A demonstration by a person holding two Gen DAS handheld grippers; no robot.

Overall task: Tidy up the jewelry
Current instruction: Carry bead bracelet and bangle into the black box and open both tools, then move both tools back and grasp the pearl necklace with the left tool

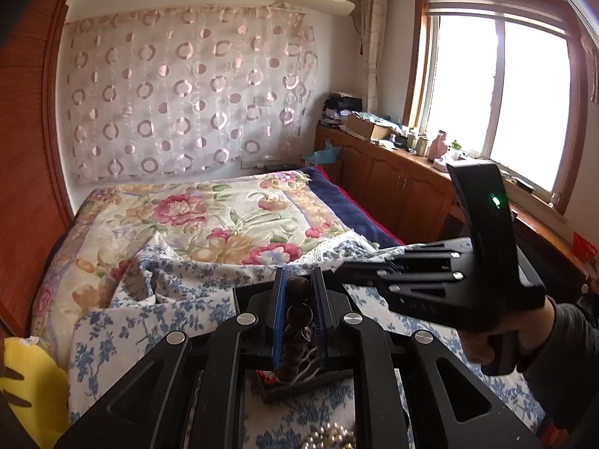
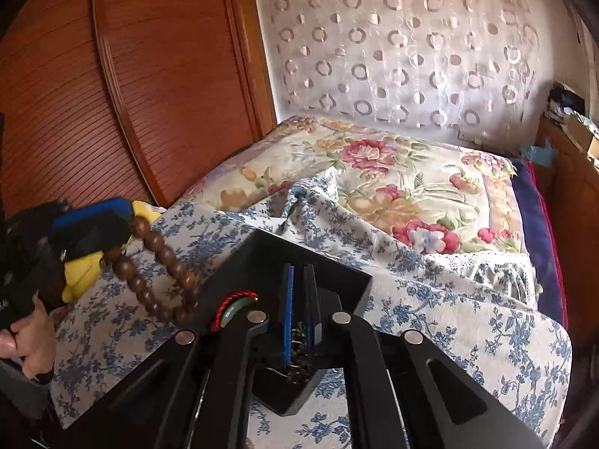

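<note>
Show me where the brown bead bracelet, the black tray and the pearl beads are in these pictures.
brown bead bracelet [image 2: 164,258]: right wrist view, on a bead midway along the hanging strand.
black tray [image 2: 348,277]: right wrist view, on its far right rim.
pearl beads [image 1: 329,436]: left wrist view, on the cluster at the bottom edge.

Glossy dark wooden beads [image 2: 164,262] hang beside a matt black plastic tray [image 2: 348,280] on the bed's [image 2: 430,202] soft printed cotton cloth, while each matt black plastic hand-held gripper carries blue rubbery pads [image 1: 277,310] and bright brushed-metal pins [image 2: 257,315].
</note>
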